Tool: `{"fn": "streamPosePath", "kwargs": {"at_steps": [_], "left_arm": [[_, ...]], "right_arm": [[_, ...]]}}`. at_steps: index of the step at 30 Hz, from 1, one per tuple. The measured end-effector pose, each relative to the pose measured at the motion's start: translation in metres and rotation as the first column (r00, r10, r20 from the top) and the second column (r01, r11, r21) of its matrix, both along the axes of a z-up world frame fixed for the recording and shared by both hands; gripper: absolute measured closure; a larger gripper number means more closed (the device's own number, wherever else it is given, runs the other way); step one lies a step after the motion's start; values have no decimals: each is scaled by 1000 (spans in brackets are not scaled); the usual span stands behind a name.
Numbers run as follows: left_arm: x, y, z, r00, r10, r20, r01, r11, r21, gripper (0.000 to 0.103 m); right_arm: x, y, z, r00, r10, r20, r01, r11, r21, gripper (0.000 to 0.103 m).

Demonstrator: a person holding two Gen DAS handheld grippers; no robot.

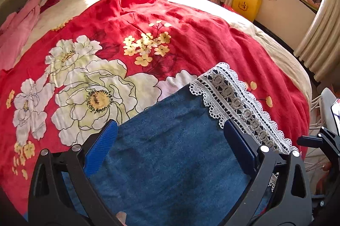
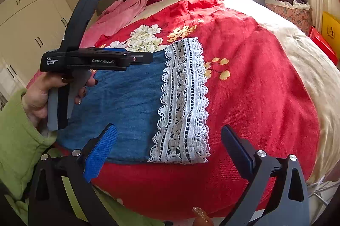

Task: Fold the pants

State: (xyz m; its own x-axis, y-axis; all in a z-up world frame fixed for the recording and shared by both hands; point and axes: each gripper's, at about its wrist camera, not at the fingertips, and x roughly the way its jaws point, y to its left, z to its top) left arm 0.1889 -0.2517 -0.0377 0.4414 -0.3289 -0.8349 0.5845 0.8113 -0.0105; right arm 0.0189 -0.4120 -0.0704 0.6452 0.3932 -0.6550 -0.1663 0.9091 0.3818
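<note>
From the left wrist, the left gripper (image 1: 170, 141) hangs low over the pants (image 1: 170, 162), which lie flat on the red bedspread (image 1: 212, 39). Its jaws stand wide apart and hold nothing, and the lace hem (image 1: 235, 102) runs past the right finger.

From the right wrist, the right gripper (image 2: 167, 147) hovers above the near edge of the pants (image 2: 127, 102), jaws wide and empty. The lace hem (image 2: 184, 98) lies squared up. This looks like a pause between folds; next, each gripper likely needs to pinch an edge and carry it across.
</note>
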Motion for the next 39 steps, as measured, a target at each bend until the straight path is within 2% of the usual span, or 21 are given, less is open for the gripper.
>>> {"fn": "streamPosePath", "kwargs": {"at_steps": [5, 8, 14, 16, 17, 18, 20, 23, 25, 28, 30, 33, 35, 37, 39], "left_arm": [[14, 3, -4, 1000, 13, -16, -14, 999, -45, 10], [15, 0, -5, 999, -4, -32, 1, 997, -83, 10], [15, -18, -6, 999, -51, -16, 50, 996, -71, 12], [16, -26, -11, 997, -73, 1, 73, 997, -40, 17], [17, -28, -13, 997, -78, 5, 78, 997, -26, 22], [18, -30, -17, 997, -83, 9, 83, 997, -9, 24], [20, -33, -23, 996, -88, 2, 88, 996, -5, 27], [18, -35, -29, 996, -90, -17, 90, 996, -20, 41], [14, -39, -30, 995, -100, -6, 100, 995, -27, 50], [11, -41, -29, 994, -112, -10, 112, 993, -42, 58], [11, -43, -29, 993, -117, -17, 116, 992, -41, 66], [9, -49, -31, 994, -105, -7, 105, 994, 16, 74], [8, -51, -29, 996, -91, -3, 91, 995, 28, 77], [5, -49, -27, 995, -95, 11, 94, 995, 25, 85], [3, -43, -23, 995, -96, 11, 96, 995, 3, 88]], "right_arm": [[2, -1, -5, 1000, -24, -5, 24, 998, 62, 5], [4, 1, -5, 1000, -20, -8, 21, 999, 44, 5], [7, 2, -13, 999, -25, -41, 27, 998, 49, 6], [9, 5, -16, 999, -21, -46, 23, 999, 32, 15], [10, 7, -17, 999, -21, -48, 22, 999, 27, 25], [12, 7, -17, 998, -29, -49, 30, 999, 24, 28], [13, 6, -15, 999, -27, -38, 28, 999, 43, 30], [15, 10, -16, 1000, -13, -25, 14, 999, 29, 33], [17, 12, -19, 1000, -8, -29, 9, 1000, 27, 39], [20, 14, -20, 1000, 2, -17, -2, 1000, 16, 44], [22, 12, -23, 1000, 0, -22, 1, 1000, 21, 56], [23, 12, -23, 1000, 20, -13, -20, 999, 40, 74], [23, 11, -23, 1000, 26, -14, -25, 997, 66, 76], [22, 10, -21, 999, 36, -13, -34, 995, 92, 78], [22, 9, -18, 999, 46, -5, -45, 992, 118, 78]]}}
